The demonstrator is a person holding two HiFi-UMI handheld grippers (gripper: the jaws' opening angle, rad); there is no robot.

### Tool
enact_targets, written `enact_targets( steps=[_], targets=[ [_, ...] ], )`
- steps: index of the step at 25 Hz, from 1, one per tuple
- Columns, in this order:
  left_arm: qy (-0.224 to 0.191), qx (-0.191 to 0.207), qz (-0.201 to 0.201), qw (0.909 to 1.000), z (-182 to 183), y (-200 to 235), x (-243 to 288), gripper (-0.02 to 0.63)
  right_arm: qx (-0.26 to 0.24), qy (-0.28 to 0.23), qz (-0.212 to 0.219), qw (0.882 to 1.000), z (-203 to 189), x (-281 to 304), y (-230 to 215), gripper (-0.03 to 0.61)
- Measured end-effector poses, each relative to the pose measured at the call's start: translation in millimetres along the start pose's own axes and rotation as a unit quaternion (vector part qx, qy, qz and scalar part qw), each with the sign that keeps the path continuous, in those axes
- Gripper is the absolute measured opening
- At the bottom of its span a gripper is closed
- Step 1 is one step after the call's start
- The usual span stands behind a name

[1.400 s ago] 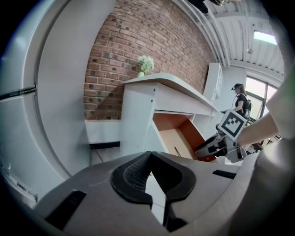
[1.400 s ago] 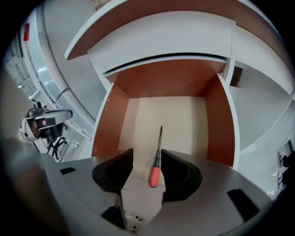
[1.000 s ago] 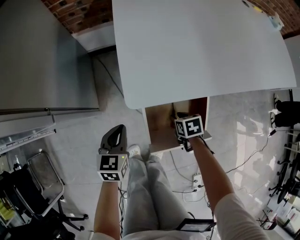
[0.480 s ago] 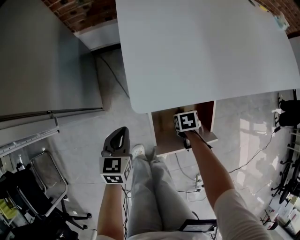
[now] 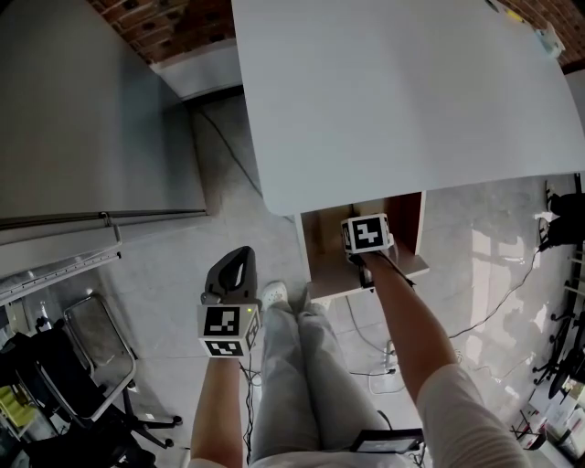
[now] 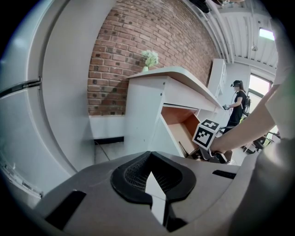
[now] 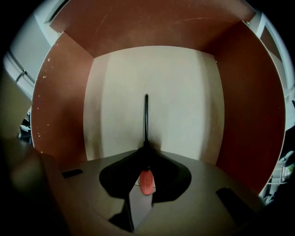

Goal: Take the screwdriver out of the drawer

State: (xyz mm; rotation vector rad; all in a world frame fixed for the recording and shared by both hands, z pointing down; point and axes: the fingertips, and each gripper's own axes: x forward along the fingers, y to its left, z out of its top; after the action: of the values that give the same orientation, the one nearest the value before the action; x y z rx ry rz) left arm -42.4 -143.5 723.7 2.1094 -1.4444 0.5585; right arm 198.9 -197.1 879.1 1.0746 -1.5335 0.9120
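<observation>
In the head view the white round-cornered surface [image 5: 411, 91] fills 12 to 2 o'clock. The open wooden drawer [image 5: 322, 247] juts from under its near edge, just toward 4 o'clock. In the right gripper view the red-handled screwdriver [image 7: 146, 122] is in the drawer, shaft toward 12 o'clock, handle toward 6. The large grey cabinet [image 5: 91, 110] stands at 10 o'clock, with the red brick wall [image 5: 174, 23] behind both at 12.

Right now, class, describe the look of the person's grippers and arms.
Left gripper and right gripper: smooth grey shells, black jaw pads, each bearing a white cube with black square markers. The right arm is bare below a white short sleeve. The right jaws have just been closing, a red-handled screwdriver between them.
</observation>
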Motion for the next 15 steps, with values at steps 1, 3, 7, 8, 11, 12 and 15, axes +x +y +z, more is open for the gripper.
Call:
enact_targets(
  steps=[1, 3, 7, 8, 11, 12, 15],
  targets=[
    [0.0, 0.003, -0.002, 1.0, 0, -1, -2, 0.011, 0.002, -0.001, 0.002, 1.0, 0, -1, 2, 0.057],
    [0.001, 0.008, -0.004, 1.0, 0, -4, -6, 0.012, 0.001, -0.005, 0.003, 1.0, 0, -4, 3, 0.055],
    [0.003, 0.013, -0.007, 0.9999, 2, -8, -13, 0.012, 0.001, -0.02, 0.013, 1.0, 5, -16, 4, 0.054],
    [0.004, 0.012, -0.007, 0.9999, 2, -8, -15, 0.012, 0.002, -0.025, 0.015, 1.0, 7, -20, 5, 0.054],
    [0.007, 0.009, -0.006, 0.9999, 4, -11, -19, 0.012, 0.012, -0.038, 0.027, 0.999, 13, -37, 9, 0.054],
    [0.008, 0.008, -0.007, 0.9999, 5, -14, -20, 0.012, 0.015, -0.041, 0.031, 0.999, 15, -44, 11, 0.054],
    [0.008, 0.004, -0.009, 0.9999, 13, -21, -25, 0.012, 0.011, -0.044, 0.041, 0.998, 19, -63, 16, 0.054]
  ],
)
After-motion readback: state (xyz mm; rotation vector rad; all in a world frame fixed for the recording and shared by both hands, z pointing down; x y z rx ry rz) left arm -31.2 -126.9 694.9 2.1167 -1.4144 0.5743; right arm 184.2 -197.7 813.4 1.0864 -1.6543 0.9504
